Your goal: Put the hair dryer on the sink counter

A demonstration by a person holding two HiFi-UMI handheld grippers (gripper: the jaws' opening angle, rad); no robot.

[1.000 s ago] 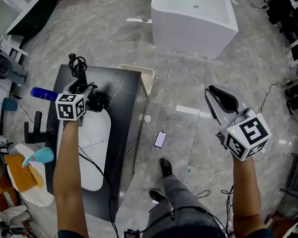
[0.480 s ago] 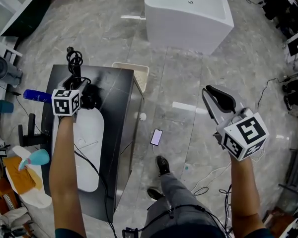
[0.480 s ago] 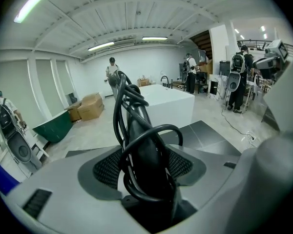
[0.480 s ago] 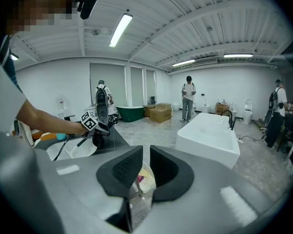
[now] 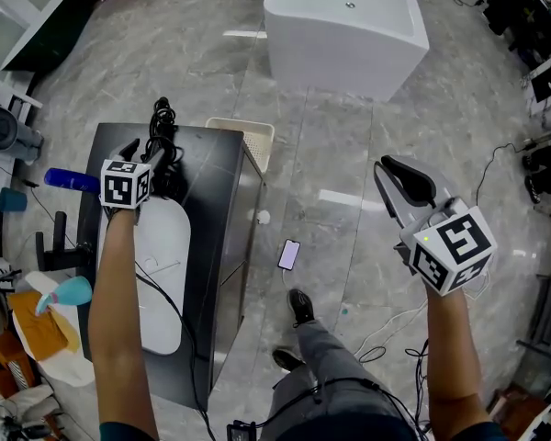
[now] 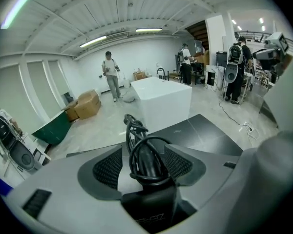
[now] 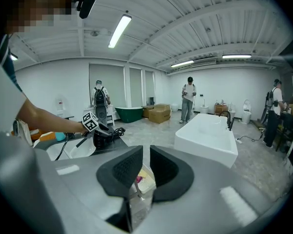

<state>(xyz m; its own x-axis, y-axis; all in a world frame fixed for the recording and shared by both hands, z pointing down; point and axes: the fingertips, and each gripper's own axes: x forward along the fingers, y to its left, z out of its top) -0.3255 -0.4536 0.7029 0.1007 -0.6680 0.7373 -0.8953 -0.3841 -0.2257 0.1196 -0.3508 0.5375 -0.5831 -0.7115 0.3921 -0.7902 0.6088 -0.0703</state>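
Left gripper (image 5: 151, 159) is clamped on a black plastic hair dryer (image 6: 147, 162), its glossy cord (image 5: 162, 118) coiled round the handle, over the matte black counter (image 5: 225, 186) at ten o'clock. Right gripper (image 5: 406, 184), at four o'clock, textured pads (image 7: 121, 169) nearly touching, holds nothing.

The left gripper (image 5: 151, 154) covers most of the hair dryer (image 6: 145, 165); whether the dryer touches the tabletop (image 5: 216, 182) cannot be told.
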